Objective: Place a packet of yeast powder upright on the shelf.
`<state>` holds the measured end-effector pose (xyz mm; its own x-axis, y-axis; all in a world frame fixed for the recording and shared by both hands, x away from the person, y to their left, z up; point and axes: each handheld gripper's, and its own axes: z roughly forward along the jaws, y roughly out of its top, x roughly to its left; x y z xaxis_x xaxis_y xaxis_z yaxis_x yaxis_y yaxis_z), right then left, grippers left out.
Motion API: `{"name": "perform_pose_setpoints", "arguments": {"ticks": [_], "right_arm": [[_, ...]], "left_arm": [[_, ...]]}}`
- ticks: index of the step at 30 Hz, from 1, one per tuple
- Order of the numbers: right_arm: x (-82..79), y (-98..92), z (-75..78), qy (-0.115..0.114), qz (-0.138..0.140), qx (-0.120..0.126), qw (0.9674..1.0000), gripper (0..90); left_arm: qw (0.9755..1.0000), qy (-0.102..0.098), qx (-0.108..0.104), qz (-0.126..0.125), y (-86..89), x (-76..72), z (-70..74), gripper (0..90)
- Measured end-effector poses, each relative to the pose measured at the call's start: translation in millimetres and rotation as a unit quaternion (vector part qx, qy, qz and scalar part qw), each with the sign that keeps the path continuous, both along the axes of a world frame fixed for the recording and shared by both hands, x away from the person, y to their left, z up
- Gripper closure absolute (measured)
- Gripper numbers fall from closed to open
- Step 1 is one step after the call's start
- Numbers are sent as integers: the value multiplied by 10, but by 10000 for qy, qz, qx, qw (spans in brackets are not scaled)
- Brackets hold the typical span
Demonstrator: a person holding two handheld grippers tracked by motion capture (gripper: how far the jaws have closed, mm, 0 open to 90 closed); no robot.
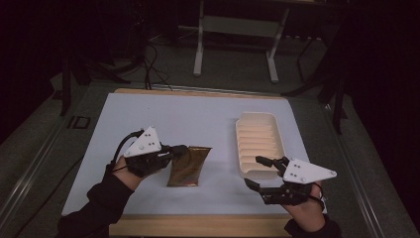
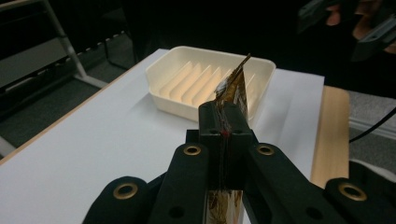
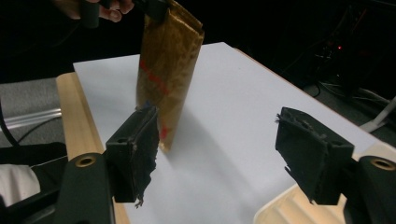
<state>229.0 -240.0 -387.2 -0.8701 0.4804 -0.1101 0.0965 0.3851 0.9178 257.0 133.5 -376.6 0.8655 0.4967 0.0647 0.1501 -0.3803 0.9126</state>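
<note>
Your left tongs (image 1: 179,150) pinch the top edge of the brown packet (image 1: 189,166) over the tabletop (image 1: 163,116). Your right tongs (image 1: 258,172) are spread wide, just beside the cream tray (image 1: 259,144).

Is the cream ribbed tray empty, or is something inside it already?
Empty. The cream ribbed tray shows bare ridges; the brown packet is outside it, clamped in the left gripper.

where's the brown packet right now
In the high view the brown packet is at the table's left-centre, its top edge pinched by the left hand-held gripper, with the cream ridged tray to its right. The right hand-held gripper is open, apart from it.
</note>
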Motion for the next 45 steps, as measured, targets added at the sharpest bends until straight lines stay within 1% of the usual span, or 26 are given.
{"name": "perform_pose_setpoints", "arguments": {"ticks": [4, 7, 9, 10, 11, 14, 15, 17, 18, 19, 20, 22, 23, 24, 26, 27, 30, 32, 33, 35, 36, 38, 39, 41, 43, 45], "right_arm": [[68, 92, 83, -13, 86, -98, 9999, 276], [135, 170, 130, 105, 236, -194, 9995, 269], [170, 211, 146, 93, 275, -250, 9993, 262], [190, 239, 152, 161, 367, -282, 9988, 261], [207, 276, 158, 133, 367, -333, 9987, 261], [248, 363, 159, 181, 438, -382, 9981, 249], [269, 395, 155, 266, 525, -420, 9974, 248], [294, 453, 139, 315, 600, -436, 9968, 245], [311, 487, 127, 391, 679, -480, 9958, 241], [320, 517, 114, 395, 668, -526, 9956, 241], [341, 554, 97, 506, 791, -573, 9939, 242], [355, 600, 74, 527, 823, -613, 9933, 256], [369, 635, 55, 626, 900, -684, 9916, 255], [370, 654, 44, 623, 890, -702, 9916, 258], [386, 705, 17, 697, 977, -822, 9894, 269], [395, 728, 6, 730, 1017, -853, 9885, 315], [435, 775, -14, 864, 1144, -975, 9849, 354], [446, 785, -18, 897, 1170, -998, 9840, 358], [476, 804, -19, 947, 1244, -1053, 9821, 402], [495, 819, -16, 972, 1319, -1099, 9804, 468], [504, 824, -18, 1026, 1408, -1110, 9784, 510], [514, 833, -18, 1015, 1473, -1179, 9768, 548], [522, 836, -19, 1041, 1544, -1237, 9747, 575], [527, 839, -21, 1006, 1632, -1301, 9728, 662], [531, 843, -17, 995, 1676, -1344, 9716, 690], [543, 845, -14, 1072, 1709, -1378, 9697, 699]], "left_arm": [[9999, 21, -63, -100, -21, -16, 19, 900], [9998, 34, -60, -171, -43, -29, 40, 900], [9998, 15, -18, -186, -63, -39, 52, 900], [9998, 13, -26, -212, -77, -44, 58, 900], [9998, -1, -13, -207, -85, -48, 64, 900], [9996, -13, -31, -272, -117, -60, 86, 900], [9996, -30, -21, -286, -129, -66, 94, 900], [9994, -42, -59, -340, -154, -78, 107, 900], [9993, -53, -66, -357, -169, -84, 112, 900], [9993, -54, -55, -354, -188, -89, 118, 900], [9992, -52, -59, -384, -198, -90, 120, 900], [9991, -54, -82, -403, -231, -96, 126, 900], [9990, -36, -102, -427, -240, -95, 128, 900], [9990, -46, -107, -438, -253, -96, 131, 900], [9988, -34, -129, -474, -284, -96, 140, 900], [9987, -45, -125, -488, -292, -98, 142, 900], [9984, -63, -170, -540, -329, -105, 148, 900], [9980, -63, -206, -589, -352, -111, 156, 900], [9980, -66, -231, -593, -360, -114, 160, 900], [9975, -87, -285, -636, -374, -117, 167, 900], [9975, -67, -318, -631, -378, -115, 173, 900], [9971, -57, -364, -664, -384, -112, 186, 900], [9973, -44, -361, -645, -392, -111, 193, 900], [9974, -64, -335, -631, -401, -108, 193, 900], [9975, -54, -321, -625, -406, -99, 189, 899], [9973, -24, -352, -651, -401, -83, 178, 898]]}}
